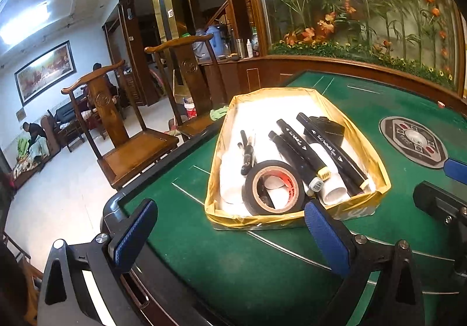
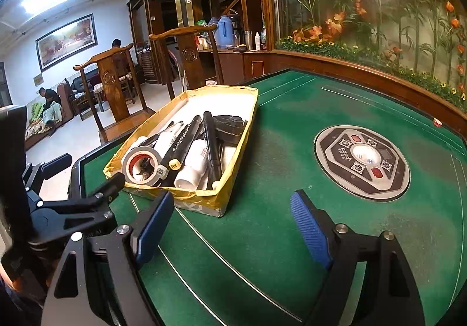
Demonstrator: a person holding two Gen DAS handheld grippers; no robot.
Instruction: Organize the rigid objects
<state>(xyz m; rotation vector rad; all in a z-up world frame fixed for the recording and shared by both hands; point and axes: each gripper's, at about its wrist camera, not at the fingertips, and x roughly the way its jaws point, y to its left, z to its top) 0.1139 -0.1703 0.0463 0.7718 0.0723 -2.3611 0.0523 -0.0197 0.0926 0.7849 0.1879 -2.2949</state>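
Note:
A yellow-edged cardboard box point(image 1: 294, 219) point(image 2: 204, 203) sits on the green felt table near its left edge. Inside lie a black tape roll point(image 1: 274, 187) point(image 2: 143, 164), black markers point(image 1: 297, 151) point(image 2: 181, 145), a white tube point(image 1: 329, 180) point(image 2: 192, 165), thin pens point(image 1: 246, 151) and a black block point(image 1: 325, 129) point(image 2: 230, 126). My left gripper point(image 1: 230, 235) hovers just before the box's near wall, open, with nothing between its blue pads. My right gripper point(image 2: 233, 227) is open and empty over bare felt, to the right of the box's near corner.
A round control panel point(image 2: 362, 161) point(image 1: 413, 140) is set into the table's middle. Two wooden chairs point(image 1: 128, 133) point(image 2: 116, 92) stand off the table's left side. A wooden ledge with artificial flowers point(image 2: 379, 19) runs behind the table. People sit far back in the room.

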